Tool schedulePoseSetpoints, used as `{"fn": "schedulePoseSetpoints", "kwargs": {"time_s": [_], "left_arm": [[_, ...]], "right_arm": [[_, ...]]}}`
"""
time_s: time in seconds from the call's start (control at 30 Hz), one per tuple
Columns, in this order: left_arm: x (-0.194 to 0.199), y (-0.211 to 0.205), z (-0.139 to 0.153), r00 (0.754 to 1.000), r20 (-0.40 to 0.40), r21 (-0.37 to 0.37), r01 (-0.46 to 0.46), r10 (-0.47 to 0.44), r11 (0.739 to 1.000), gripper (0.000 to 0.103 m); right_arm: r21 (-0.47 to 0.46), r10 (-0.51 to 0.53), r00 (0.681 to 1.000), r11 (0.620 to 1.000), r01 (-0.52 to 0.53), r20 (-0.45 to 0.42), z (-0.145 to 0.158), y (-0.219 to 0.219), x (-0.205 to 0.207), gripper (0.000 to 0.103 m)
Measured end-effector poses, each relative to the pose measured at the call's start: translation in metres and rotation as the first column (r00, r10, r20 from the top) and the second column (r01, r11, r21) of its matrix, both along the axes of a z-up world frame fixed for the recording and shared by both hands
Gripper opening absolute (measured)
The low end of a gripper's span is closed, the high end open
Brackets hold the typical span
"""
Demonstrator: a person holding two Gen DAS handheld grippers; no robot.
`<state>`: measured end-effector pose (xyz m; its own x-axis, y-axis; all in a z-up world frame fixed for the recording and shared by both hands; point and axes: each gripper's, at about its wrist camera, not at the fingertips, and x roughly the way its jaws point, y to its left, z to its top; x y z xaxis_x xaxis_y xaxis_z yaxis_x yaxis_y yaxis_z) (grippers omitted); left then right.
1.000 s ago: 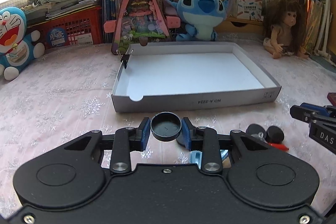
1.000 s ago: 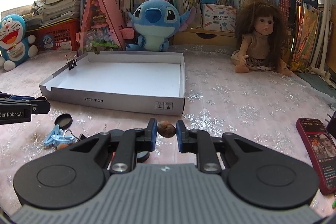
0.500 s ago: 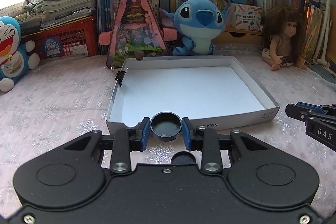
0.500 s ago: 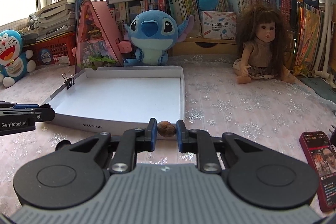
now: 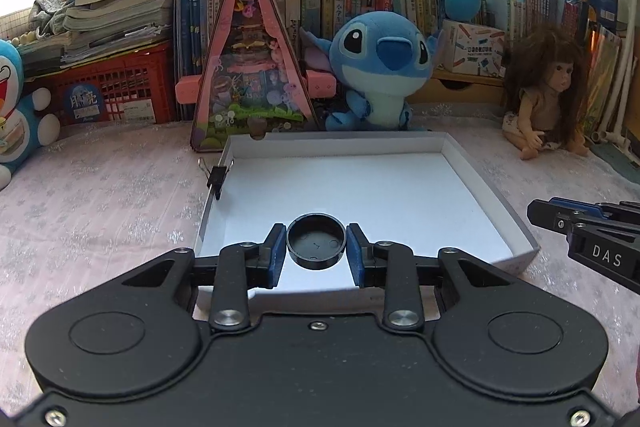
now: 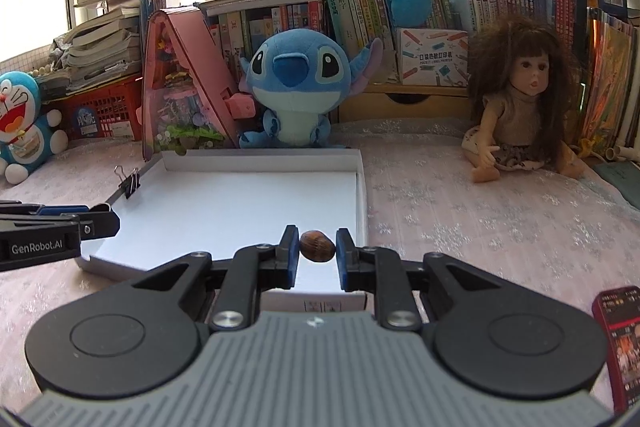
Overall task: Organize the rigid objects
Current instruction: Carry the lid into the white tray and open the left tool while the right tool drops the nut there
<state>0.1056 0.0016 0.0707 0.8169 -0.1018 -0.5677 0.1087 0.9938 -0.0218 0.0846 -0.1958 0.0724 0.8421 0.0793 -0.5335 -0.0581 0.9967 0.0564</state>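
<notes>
1. We see the left gripper (image 5: 316, 247) clamped on a black round cap (image 5: 316, 241), held above the near edge of the white cardboard tray (image 5: 486, 187).
2. We see the right gripper (image 6: 317, 247) pinching a small brown nut (image 6: 317, 245) over the tray's near right corner.
3. A black binder clip (image 5: 216, 177) grips the tray's left wall.

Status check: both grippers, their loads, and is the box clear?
Left gripper shut on black cap. Right gripper shut on brown nut. Both over white box, near edge. Box floor bare; binder clip on left wall only.
</notes>
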Motion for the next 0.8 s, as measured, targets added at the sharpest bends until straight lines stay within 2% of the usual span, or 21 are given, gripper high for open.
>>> {"fn": "schedulePoseSetpoints", "kwargs": {"time_s": [0.1, 0.23, 0.4, 0.8], "left_arm": [[0.018, 0.001, 0.003, 1.000, 0.016, 0.008, -0.002, 0.001, 1.000, 0.030], [0.045, 0.004, 0.007, 1.000, 0.013, -0.037, -0.006, 0.007, 0.999, 0.030], [0.068, 0.006, -0.004, 0.999, -0.005, -0.053, -0.035, 0.035, 0.998, 0.030], [0.086, 0.002, -0.039, 0.996, -0.059, 0.010, -0.072, 0.072, 0.997, 0.030]], "right_arm": [[0.005, 0.020, 1.000, 1.000, -0.020, -0.012, 0.002, 0.002, 0.018, 0.024], [0.009, 0.053, 0.999, 0.999, -0.053, -0.006, 0.003, 0.005, 0.038, 0.024], [0.030, 0.039, 0.999, 0.999, -0.039, -0.009, -0.009, 0.009, 0.057, 0.024], [0.015, 0.075, 0.994, 0.997, -0.074, -0.078, -0.041, 0.023, 0.074, 0.024]]}}
